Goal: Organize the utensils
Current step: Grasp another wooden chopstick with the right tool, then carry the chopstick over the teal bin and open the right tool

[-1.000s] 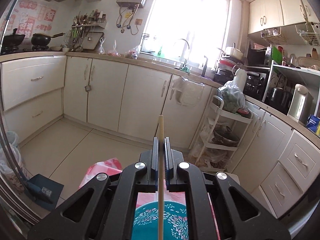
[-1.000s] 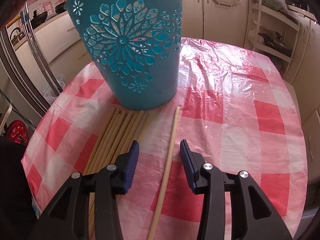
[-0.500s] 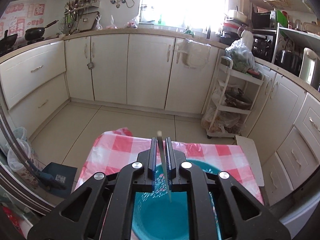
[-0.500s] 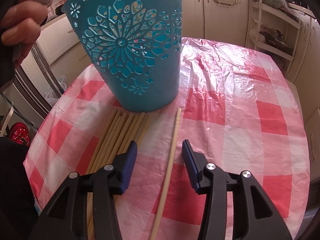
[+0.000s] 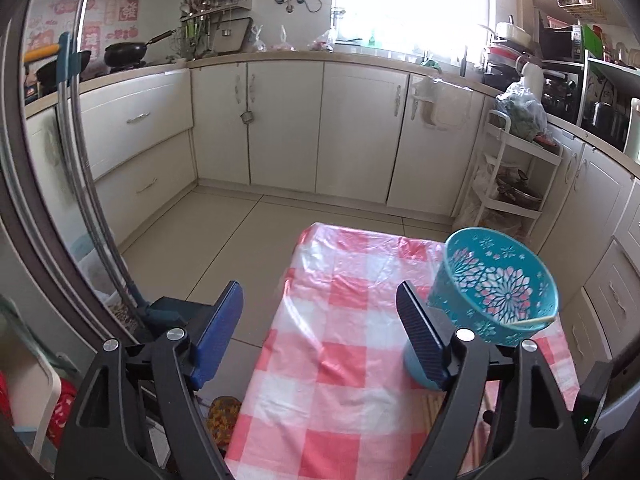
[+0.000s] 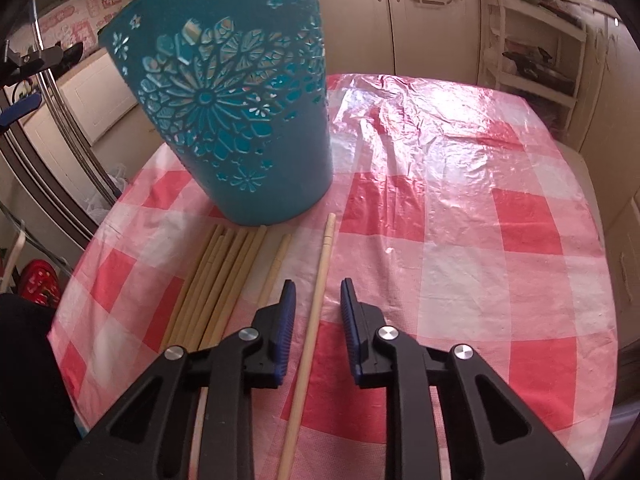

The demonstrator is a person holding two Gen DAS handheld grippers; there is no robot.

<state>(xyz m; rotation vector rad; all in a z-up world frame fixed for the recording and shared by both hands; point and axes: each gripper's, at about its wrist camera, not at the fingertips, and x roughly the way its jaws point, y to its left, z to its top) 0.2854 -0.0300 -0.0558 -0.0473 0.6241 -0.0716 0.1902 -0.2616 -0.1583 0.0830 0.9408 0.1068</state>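
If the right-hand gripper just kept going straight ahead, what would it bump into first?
Probably the teal basket. The right gripper, jaws open, straddles a single chopstick whose far tip stops just right of the basket's base; depth is uncertain.

Basket point(image 6: 240, 120) stands on table point(image 6: 460, 240) behind chopstick bundle point(image 6: 216, 280), w/ lone chopstick point(image 6: 316, 308) right of it.

left hand-held gripper point(image 5: 320, 320): black frame, blue ribbed pads, silver screws | right hand-held gripper point(image 6: 318, 312): same

A red-and-white checked tablecloth point(image 5: 340, 344) is spread at six o'clock, cream cabinets point(image 5: 288, 128) are ranged toward twelve, a white shelf trolley point(image 5: 516, 184) is parked at two, and a black wok point(image 5: 128, 50) is set at ten.
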